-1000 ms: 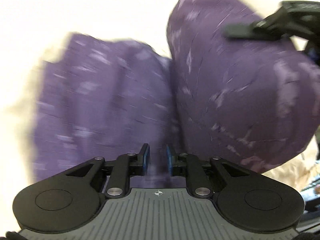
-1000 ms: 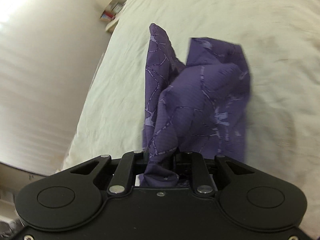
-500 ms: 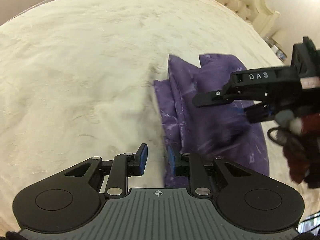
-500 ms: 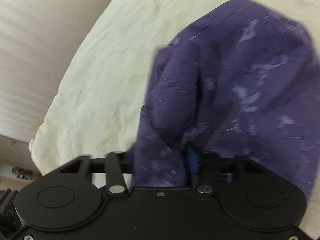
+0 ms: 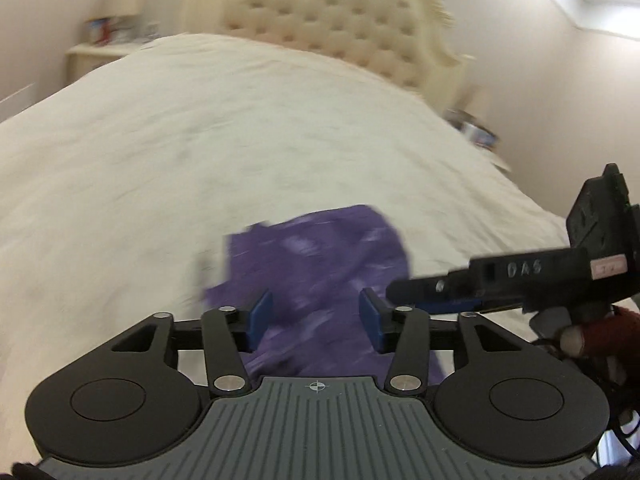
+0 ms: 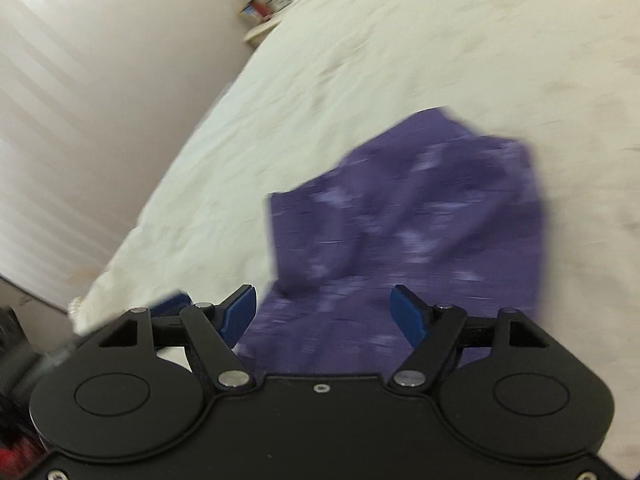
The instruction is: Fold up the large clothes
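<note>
**Purple garment on the bed, both grippers let go**

A cream bedspread (image 5: 200, 152) fills most of both views, running back to a tufted cream headboard (image 5: 320, 20) in the left wrist view. A pale curtain (image 6: 80, 100) hangs beside the bed in the right wrist view, and a small shelf of blurred items (image 6: 264, 4) stands past the bed's far edge.

The purple patterned garment (image 6: 420, 220) lies bunched in a rough fold on the bedspread, near the bed's near side, directly ahead of both grippers. Both pictures are smeared by motion, so its creases cannot be read.

The left gripper (image 5: 316, 320) hovers above the garment's near end; its jaws have just been opening, and the blue pads stand apart with cloth seen beyond the gap, not pinched. The right gripper (image 6: 324, 314) is released too, its jaws having just opened wide, the garment lying ahead of and below its pads. In the left view it reaches in from the right, held by a hand (image 5: 580, 336) in a dark red sleeve (image 5: 616, 332).
</note>
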Demonstrator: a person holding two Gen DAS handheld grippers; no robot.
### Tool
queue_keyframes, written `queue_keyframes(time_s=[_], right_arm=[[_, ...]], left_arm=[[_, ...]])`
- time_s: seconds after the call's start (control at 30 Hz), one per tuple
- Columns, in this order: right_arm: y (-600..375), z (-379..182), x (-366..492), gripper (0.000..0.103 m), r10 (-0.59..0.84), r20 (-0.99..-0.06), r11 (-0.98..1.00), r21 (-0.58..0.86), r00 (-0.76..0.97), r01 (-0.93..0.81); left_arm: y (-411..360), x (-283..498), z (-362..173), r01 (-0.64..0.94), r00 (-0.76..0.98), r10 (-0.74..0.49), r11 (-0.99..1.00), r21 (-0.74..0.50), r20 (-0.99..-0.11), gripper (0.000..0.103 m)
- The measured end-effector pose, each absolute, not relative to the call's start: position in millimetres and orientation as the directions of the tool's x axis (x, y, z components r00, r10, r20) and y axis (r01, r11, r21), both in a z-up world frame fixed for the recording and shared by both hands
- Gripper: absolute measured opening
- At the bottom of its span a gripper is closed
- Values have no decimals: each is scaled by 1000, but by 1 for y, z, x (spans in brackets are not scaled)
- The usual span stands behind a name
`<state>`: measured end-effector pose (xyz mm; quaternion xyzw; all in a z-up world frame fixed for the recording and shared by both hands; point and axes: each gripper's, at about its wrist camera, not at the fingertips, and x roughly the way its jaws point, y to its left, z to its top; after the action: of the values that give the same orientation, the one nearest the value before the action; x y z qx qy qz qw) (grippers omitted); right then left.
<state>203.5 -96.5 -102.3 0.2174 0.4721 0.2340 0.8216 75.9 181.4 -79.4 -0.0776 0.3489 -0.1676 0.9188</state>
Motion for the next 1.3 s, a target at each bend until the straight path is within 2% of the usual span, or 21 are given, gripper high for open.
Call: queue_keyframes(time_s=[0.1, 0.27, 0.33, 0.47, 0.73, 0.83, 0.93, 1.03, 1.13, 1.27, 1.3], right_arm=[[-112, -108, 198, 76, 535, -706, 831, 538, 465, -140], [-111, -117, 186, 76, 500, -730, 845, 528, 465, -80], [-108, -120, 186, 76, 502, -734, 845, 529, 458, -77], [-94, -116, 196, 76, 520, -730, 845, 516, 443, -141], [-16, -92, 248, 76, 600, -690, 799, 485, 406, -357], [19, -83, 262, 76, 594, -693, 793, 418, 409, -444], [49, -75, 265, 76, 571, -688, 779, 281, 448, -561], [71, -77, 276, 76, 596, -707, 693, 213, 381, -689], [86, -89, 288, 72, 581, -761, 599, 158, 290, -785], [95, -105, 296, 58, 509, -831, 503, 74, 225, -861], [96, -107, 298, 48, 499, -840, 487, 68, 214, -871]], left_arm=[[164, 91, -95, 291, 685, -355, 934, -208, -636, 47], [166, 93, -147, 251, 551, -282, 954, -166, -786, 47], [177, 84, -165, 217, 529, -259, 962, -166, -808, 47], [196, 73, -170, 170, 531, -281, 960, -224, -800, 49], [195, 68, -169, 138, 551, -271, 962, -234, -789, 50], [197, 68, -169, 123, 557, -275, 960, -249, -784, 51], [199, 65, -169, 113, 563, -279, 958, -262, -778, 51], [201, 64, -169, 109, 568, -285, 956, -272, -772, 51], [204, 63, -170, 95, 574, -291, 952, -291, -765, 51], [210, 58, -171, 66, 580, -301, 944, -324, -757, 53], [211, 57, -172, 58, 580, -303, 941, -333, -756, 54]])
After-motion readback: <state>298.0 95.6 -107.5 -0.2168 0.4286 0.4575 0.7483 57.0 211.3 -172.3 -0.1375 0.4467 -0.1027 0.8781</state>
